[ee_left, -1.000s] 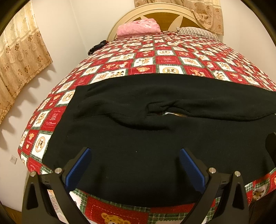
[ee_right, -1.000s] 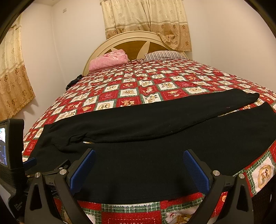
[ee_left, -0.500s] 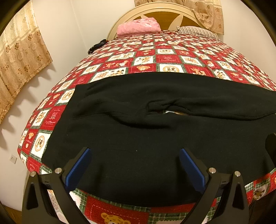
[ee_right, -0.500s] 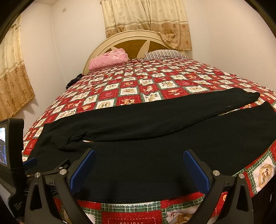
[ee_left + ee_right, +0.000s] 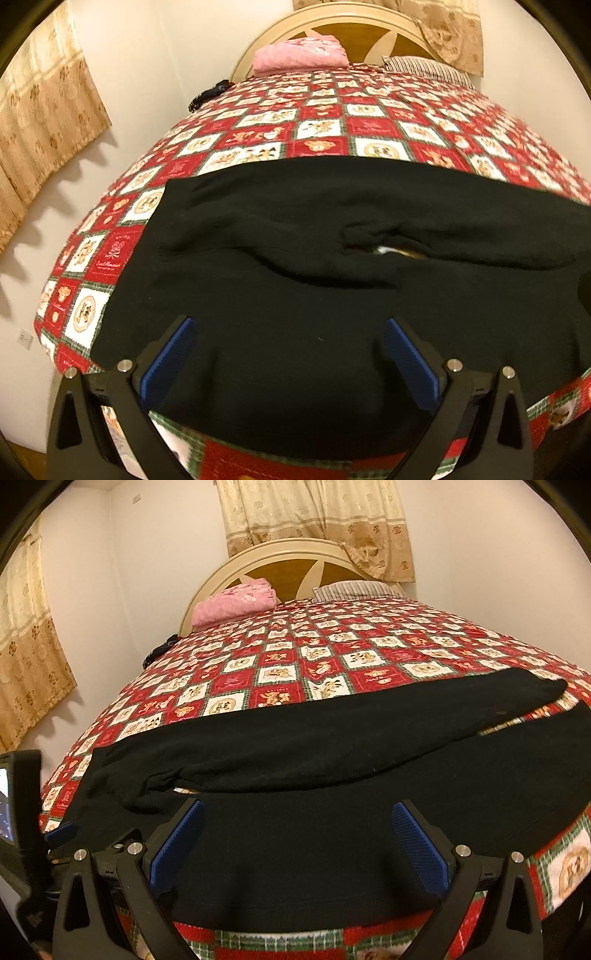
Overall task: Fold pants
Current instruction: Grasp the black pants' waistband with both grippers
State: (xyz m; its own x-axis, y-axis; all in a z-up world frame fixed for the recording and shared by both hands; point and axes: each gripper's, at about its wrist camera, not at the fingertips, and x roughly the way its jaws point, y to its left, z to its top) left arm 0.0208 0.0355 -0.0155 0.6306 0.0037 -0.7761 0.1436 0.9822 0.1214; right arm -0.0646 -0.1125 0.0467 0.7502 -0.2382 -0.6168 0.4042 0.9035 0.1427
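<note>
Both pairs of fingers are spread wide and hold nothing. The left gripper (image 5: 286, 356) hangs over the near edge of the pants (image 5: 332, 295), just ahead of and below its fingers, at the waist end. The right gripper (image 5: 295, 840) hangs over the same near leg, further toward the cuffs. The pants lie on the bed (image 5: 332, 657) with their long axis running crosswise to both grippers, waist to the left, legs to the right, the far leg beyond the near one.

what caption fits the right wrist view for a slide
Open right gripper poised over black pants spread across a patchwork bedspread.
</note>
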